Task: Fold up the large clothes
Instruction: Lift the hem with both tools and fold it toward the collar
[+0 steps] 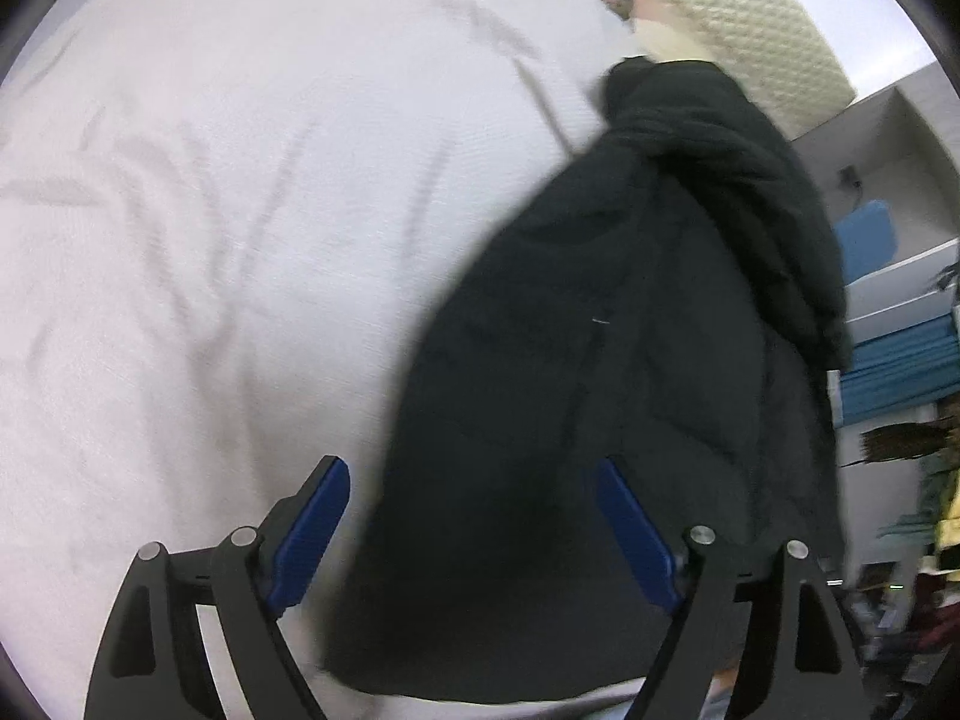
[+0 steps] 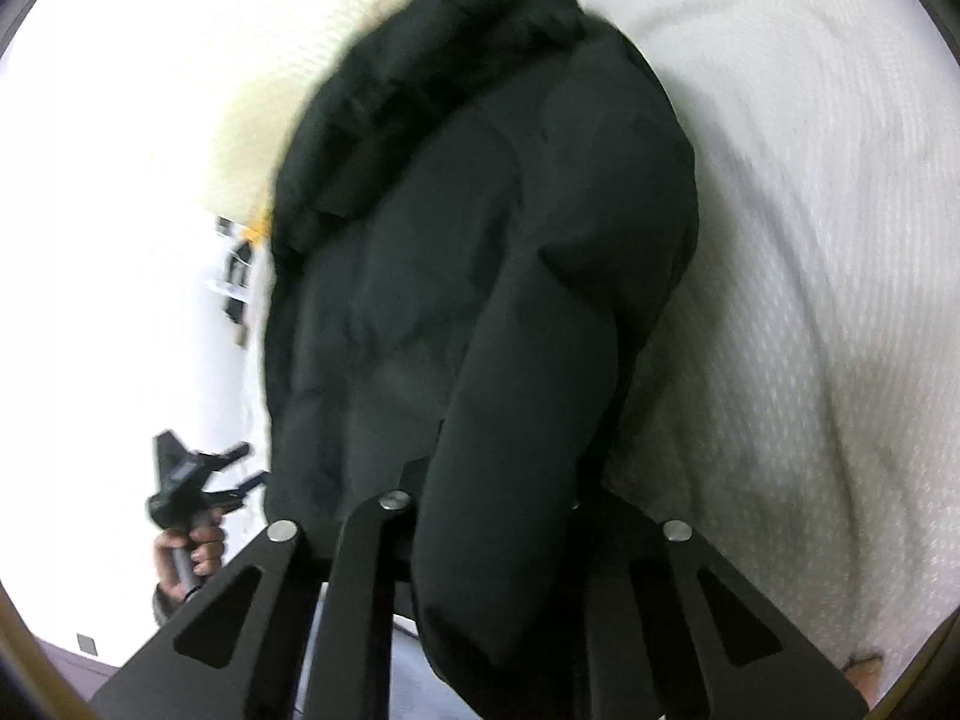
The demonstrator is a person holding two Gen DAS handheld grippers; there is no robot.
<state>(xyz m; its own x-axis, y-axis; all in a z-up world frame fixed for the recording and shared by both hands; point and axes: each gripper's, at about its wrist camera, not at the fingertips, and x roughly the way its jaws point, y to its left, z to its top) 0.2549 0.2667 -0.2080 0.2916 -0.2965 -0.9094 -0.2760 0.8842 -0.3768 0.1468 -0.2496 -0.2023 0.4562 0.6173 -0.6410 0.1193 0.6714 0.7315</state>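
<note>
A black puffer jacket (image 1: pixel 630 360) lies on a white bed cover (image 1: pixel 240 210), its ribbed collar end at the far side. My left gripper (image 1: pixel 474 516) is open, its blue pads (image 1: pixel 312 528) apart, the right pad over the jacket's near edge, holding nothing. In the right wrist view the jacket (image 2: pixel 480 240) fills the middle. My right gripper (image 2: pixel 498 516) is shut on a thick fold of the jacket, which bulges over the jaws and hides the fingertips. The left gripper (image 2: pixel 192 480) and the hand holding it show at the lower left.
A cream textured pillow (image 1: pixel 720 12) lies beyond the jacket. Blue boxes and shelving (image 1: pixel 888 312) stand at the right past the bed edge. The white cover (image 2: pixel 810 240) spreads right of the jacket.
</note>
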